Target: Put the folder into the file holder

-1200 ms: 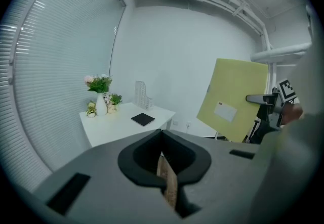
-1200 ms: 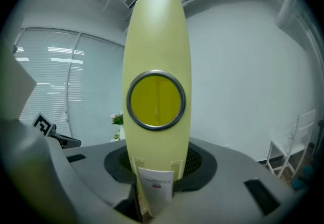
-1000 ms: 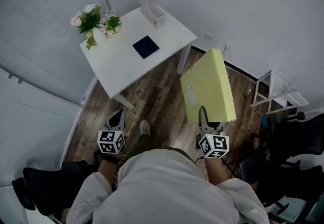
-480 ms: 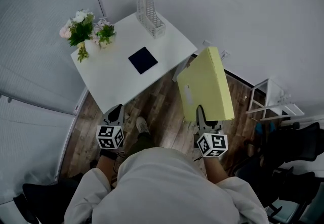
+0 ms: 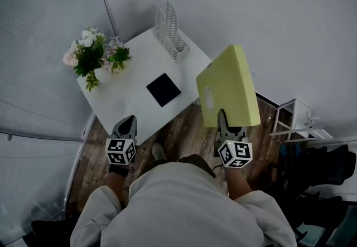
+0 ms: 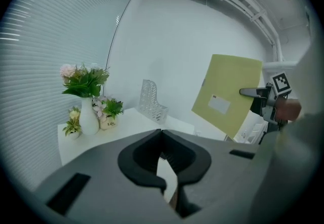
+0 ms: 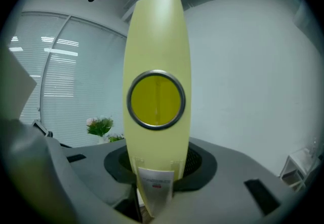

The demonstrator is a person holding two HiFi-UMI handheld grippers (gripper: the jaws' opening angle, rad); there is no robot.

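Note:
A yellow-green folder point(image 5: 228, 87) stands upright on its edge in my right gripper point(image 5: 222, 115), which is shut on its lower end. In the right gripper view the folder's spine point(image 7: 158, 66), with its round metal-rimmed hole, fills the middle, and the jaws press on it from both sides. The white mesh file holder point(image 5: 170, 31) stands empty at the far edge of the white table point(image 5: 128, 101), left of the folder. My left gripper point(image 5: 128, 122) hangs shut and empty near the table's front edge. Its own view shows the file holder point(image 6: 152, 101) and the folder point(image 6: 228, 94).
A vase of flowers point(image 5: 92, 56) and a small potted plant point(image 5: 117, 53) stand at the table's left end. A flat black square point(image 5: 163, 89) lies mid-table. A white rack point(image 5: 301, 120) and dark chairs point(image 5: 318, 168) stand to the right on the wooden floor.
The table and file holder have come nearer in the view. The folder, still in the right gripper, has moved up beside the table's right corner. The left gripper now reaches the table's front edge.

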